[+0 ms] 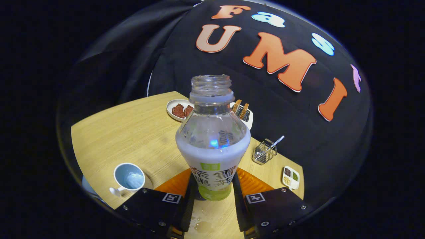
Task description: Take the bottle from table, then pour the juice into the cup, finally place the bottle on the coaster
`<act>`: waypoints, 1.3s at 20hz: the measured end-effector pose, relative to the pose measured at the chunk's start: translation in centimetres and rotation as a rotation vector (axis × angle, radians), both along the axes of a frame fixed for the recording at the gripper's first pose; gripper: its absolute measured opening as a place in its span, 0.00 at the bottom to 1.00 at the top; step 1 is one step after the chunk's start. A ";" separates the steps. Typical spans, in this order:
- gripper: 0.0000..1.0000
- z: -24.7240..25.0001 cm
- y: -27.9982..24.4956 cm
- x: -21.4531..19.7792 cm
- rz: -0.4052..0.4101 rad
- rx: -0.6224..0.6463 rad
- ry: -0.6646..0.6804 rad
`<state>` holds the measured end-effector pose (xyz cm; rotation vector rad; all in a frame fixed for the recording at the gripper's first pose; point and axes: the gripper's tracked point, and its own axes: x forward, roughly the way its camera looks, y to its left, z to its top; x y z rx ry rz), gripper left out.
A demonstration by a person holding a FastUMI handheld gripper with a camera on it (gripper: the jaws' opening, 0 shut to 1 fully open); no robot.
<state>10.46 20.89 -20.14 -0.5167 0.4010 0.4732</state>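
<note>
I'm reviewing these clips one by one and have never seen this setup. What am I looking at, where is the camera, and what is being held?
The camera rides on a hand-held two-finger gripper and looks forward along its fingers, the black pads at the bottom. Both fingers press on an open, capless bottle of pale liquid, held upright above a wooden table. Beside the fingers stands a blue cup with some liquid in it. Beyond the bottle lie a plate of brown pieces and a tray of biscuit-like sticks. Off to the other side are a wire basket holding a utensil and a small divided dish. Droplets wet the table between the fingers.
</note>
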 end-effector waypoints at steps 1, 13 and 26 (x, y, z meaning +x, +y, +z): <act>0.56 -0.5 -0.2 0.1 -0.017 0.048 0.030; 0.56 -5.6 -1.1 4.4 -0.083 0.324 0.120; 0.65 -9.9 -1.9 4.7 -0.112 0.298 0.169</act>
